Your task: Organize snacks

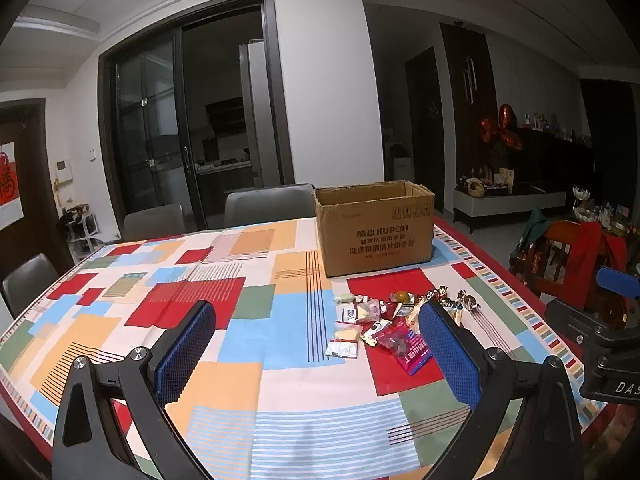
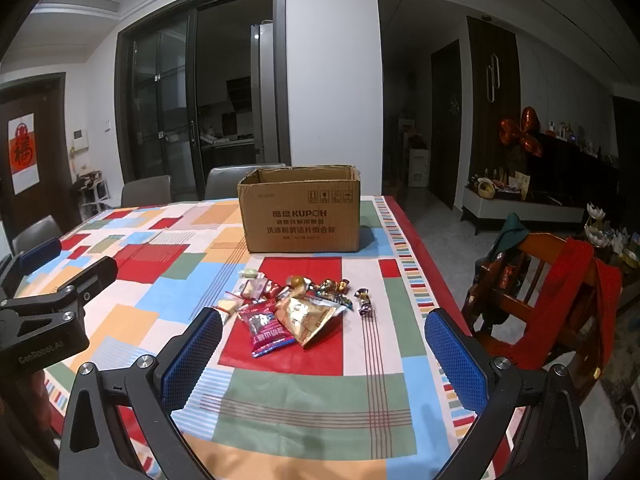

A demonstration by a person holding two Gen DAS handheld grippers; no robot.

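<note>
Both views are fisheye, each looking forward and slightly downward along its own gripper's two blue-padded fingers, from low over the near end of a patterned tablecloth (image 1: 256, 376). The left wrist view puts the cardboard box (image 1: 374, 228) and snack pile (image 1: 392, 326) right of centre; the right wrist view has the same box (image 2: 302, 208) and pile (image 2: 298, 306) centred and nearer. Each view catches the other gripper at its edge.

wooden chair (image 2: 536, 280), red cloth over it | grey chairs (image 1: 268, 204) | glass doors (image 2: 172, 112)
</note>
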